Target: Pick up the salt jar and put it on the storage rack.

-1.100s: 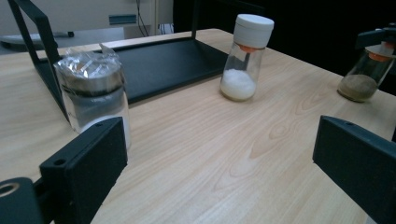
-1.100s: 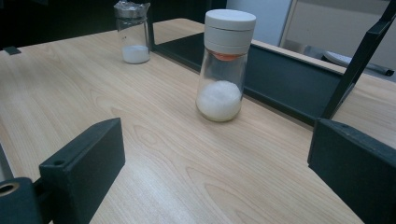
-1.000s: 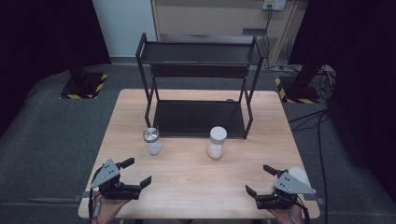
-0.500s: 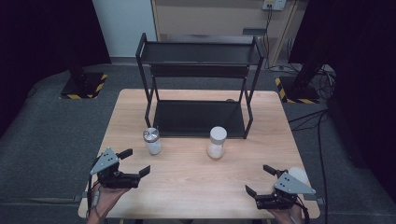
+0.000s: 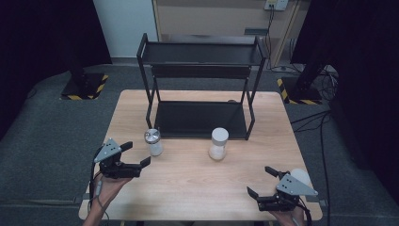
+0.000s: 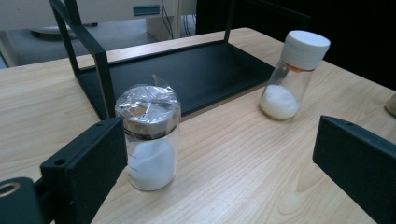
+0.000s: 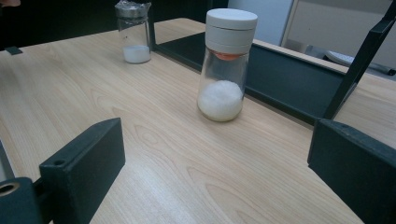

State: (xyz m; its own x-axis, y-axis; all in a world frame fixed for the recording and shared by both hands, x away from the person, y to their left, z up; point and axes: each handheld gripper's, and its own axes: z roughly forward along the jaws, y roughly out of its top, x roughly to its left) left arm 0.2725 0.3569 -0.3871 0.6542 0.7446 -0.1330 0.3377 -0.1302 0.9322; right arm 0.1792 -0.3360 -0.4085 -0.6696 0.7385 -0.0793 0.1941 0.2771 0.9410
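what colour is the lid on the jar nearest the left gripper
Silver, metallic, under clear plastic wrap; the jar shows best in the left gripper view.

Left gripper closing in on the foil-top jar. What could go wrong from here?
1. The left gripper is open with only its left jaw near the foil-top jar; a skewed approach might tip it.
2. The rack post stands right behind the jar, so a jaw may clip it.
3. The foil looks loose and could slip.

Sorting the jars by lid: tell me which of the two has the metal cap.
The silver-capped jar, nearest the left gripper, with clear film wrinkled over its cap. The other jar has a taller white plastic cap.
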